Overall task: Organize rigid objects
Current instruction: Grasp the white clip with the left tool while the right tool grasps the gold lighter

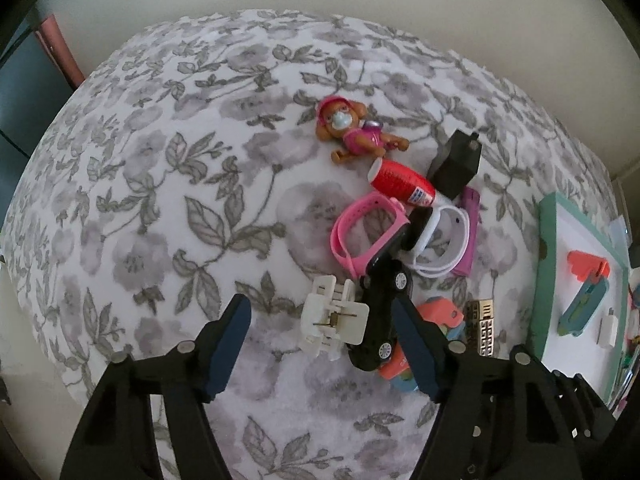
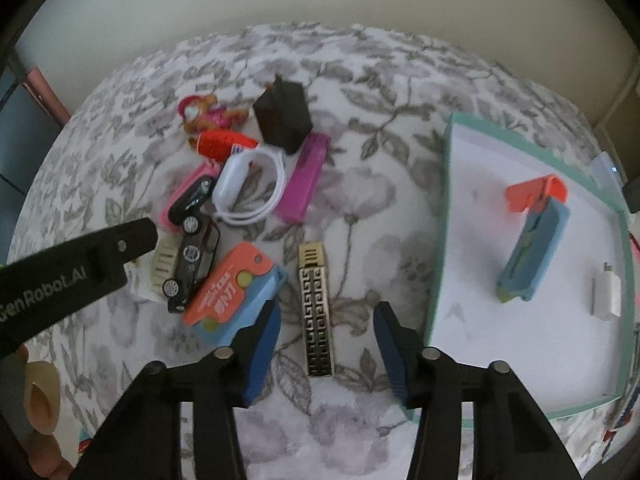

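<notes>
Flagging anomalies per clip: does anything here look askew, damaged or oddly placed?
No damage or spill shows. The small black toy car lies tipped on its side, wheels showing, propped against the white plastic hair clip in the heap on the floral cloth.

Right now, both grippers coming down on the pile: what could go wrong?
1. The left gripper straddles the white hair clip, but its right finger sits against the black toy car; closing may drag or pinch the car too.
2. The right gripper brackets the gold lighter, with the orange-and-blue case touching its left finger; that case could get nudged.
</notes>
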`<state>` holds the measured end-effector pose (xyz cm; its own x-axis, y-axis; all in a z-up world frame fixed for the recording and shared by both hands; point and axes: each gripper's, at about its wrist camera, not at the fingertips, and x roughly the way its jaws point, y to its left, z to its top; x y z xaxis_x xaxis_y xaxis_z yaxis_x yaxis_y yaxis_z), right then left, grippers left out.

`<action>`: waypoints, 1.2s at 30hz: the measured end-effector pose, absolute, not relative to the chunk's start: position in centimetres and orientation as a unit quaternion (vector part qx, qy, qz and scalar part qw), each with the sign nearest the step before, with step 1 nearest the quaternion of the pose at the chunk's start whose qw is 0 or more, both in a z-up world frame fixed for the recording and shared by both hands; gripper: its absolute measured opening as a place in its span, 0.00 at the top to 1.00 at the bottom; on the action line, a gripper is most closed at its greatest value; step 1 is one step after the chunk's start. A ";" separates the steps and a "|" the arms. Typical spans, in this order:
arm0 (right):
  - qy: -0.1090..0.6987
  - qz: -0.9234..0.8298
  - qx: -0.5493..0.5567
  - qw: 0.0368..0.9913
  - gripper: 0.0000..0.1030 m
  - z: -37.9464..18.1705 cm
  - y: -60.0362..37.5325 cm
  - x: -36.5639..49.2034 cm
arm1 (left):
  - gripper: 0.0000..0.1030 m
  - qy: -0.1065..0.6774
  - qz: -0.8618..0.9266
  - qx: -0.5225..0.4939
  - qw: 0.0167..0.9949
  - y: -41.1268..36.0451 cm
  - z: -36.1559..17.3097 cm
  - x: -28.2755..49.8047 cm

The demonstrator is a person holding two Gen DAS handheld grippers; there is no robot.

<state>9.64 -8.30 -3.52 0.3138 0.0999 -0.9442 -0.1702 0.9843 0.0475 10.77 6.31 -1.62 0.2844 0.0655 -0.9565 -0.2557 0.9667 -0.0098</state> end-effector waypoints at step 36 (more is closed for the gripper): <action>0.591 0.085 -0.071 0.799 0.73 -6.4 -6.9 9.2 | 0.66 0.628 0.108 -0.071 0.768 5.4 -6.6 11.7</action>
